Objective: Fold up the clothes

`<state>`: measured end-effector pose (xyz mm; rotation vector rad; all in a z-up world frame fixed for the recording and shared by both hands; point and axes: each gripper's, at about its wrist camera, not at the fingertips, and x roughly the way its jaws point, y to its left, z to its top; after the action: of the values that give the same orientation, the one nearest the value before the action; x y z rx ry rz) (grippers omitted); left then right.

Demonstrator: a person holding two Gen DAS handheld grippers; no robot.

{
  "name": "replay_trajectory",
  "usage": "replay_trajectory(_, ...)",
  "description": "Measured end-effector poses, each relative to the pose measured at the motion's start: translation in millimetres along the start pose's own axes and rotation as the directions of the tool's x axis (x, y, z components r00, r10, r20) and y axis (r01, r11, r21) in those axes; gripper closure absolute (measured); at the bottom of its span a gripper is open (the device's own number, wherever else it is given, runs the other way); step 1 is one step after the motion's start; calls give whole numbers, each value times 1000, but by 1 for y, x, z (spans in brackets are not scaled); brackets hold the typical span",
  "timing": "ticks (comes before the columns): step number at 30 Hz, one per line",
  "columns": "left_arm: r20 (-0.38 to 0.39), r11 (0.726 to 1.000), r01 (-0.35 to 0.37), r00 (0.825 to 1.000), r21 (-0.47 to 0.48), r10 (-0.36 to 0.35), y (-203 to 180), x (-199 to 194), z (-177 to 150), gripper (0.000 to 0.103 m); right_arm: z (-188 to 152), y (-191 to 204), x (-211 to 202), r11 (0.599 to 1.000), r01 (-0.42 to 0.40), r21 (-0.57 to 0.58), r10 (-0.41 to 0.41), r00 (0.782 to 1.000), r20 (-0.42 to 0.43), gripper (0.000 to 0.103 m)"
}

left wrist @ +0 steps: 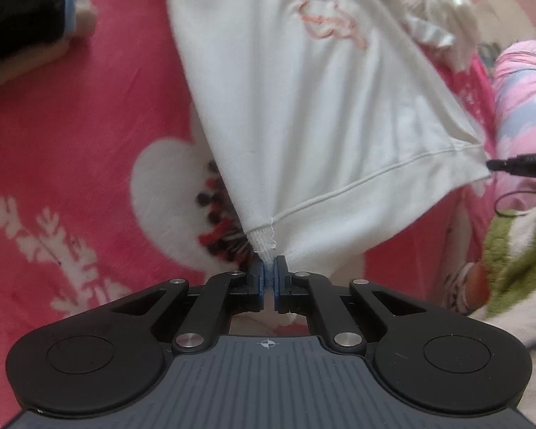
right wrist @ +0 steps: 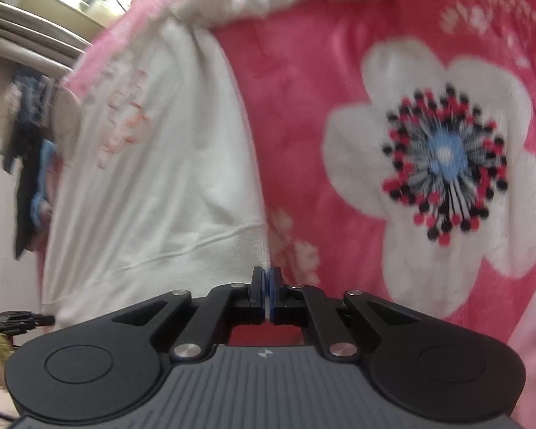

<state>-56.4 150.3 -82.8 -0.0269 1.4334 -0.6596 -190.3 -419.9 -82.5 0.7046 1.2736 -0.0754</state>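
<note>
Where hand-held grippers pinch: white garment [left wrist: 303, 114] hem.

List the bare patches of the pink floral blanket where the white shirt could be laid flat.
Both grippers, left and right, are shut on the hem corners of the white cotton shirt. Free: the pink floral blanket left of the shirt, out to the dark bundle, and around the big white flower on its right. Crowded: the heap of pale clothes and the green towel.

A pink blanket [right wrist: 303, 107] printed with white flowers [right wrist: 443, 157] lies beside a green towel [left wrist: 518, 250].
</note>
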Motion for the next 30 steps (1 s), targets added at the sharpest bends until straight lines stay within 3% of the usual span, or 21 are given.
replay_trajectory(7, -54, 999, -32, 998, 21, 33, 10, 42, -1, 100, -3, -13, 50, 997, 75, -26, -77, 993, -87, 101)
replay_trajectory(11, -93, 999, -51, 994, 10, 52, 9, 50, 3, 93, -1, -12, 58, 996, 85, -40, -89, 990, -110, 96)
replay_trajectory(12, -102, 999, -52, 993, 8, 53, 7, 47, 3, 89, 1, -13, 54, 996, 79, -35, -83, 990, -113, 93)
replay_trajectory(14, -123, 996, -77, 989, 41, 81, 2, 37, 0, 82, 2, -16, 35, 996, 86, -34, -89, 992, -86, 73)
replay_trajectory(17, -134, 990, -110, 984, 87, 121, -1, 11, 3, 77, 9, -19, -2, 995, 95, -32, -95, 995, -13, 69)
replay_trajectory(20, -122, 982, -140, 980, 130, 156, -2, -16, 10, 77, 33, -17, -36, 999, 23, -23, -20, 990, 140, 64)
replay_trajectory(22, -47, 977, -158, 985, 145, 166, -3, -24, 31, 77, 60, -11, -38, 998, -51, -31, 56, 973, 226, 62)
replay_trajectory(26, 79, 982, -105, 992, 155, 94, -29, -1, 89, 76, 131, 9, 7, 973, -232, 7, 218, 923, 317, 55)
replay_trajectory(28, 107, 982, -71, 993, 177, 52, -51, 26, 117, 76, 165, 17, 42, 957, -287, 40, 260, 912, 318, 55)
replay_trajectory(30, 110, 975, -56, 993, 213, 33, -78, 59, 140, 76, 195, 32, 73, 953, -297, 60, 265, 914, 308, 55)
